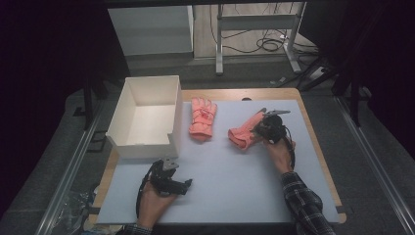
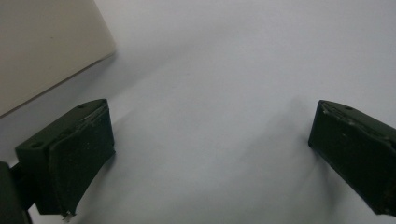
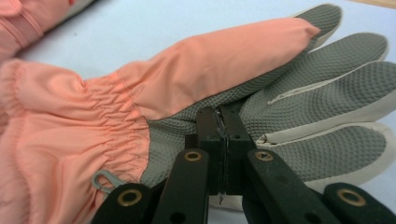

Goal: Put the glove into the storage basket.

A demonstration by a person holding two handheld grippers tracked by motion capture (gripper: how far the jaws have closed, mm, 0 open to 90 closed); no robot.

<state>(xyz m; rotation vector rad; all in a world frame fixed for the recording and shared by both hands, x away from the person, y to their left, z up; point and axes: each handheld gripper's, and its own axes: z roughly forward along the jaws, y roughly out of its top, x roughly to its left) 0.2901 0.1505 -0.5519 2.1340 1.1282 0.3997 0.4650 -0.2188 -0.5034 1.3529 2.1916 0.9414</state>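
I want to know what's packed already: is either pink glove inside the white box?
No: the white box holds nothing, and both pink gloves lie on the table beside it.

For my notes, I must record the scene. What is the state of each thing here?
Right gripper: jaws shut on the pink fabric glove with grey palm, palm up.
Left gripper: jaws open, empty.
Second pink glove: lying flat, untouched.
White rectangular box: open, empty.
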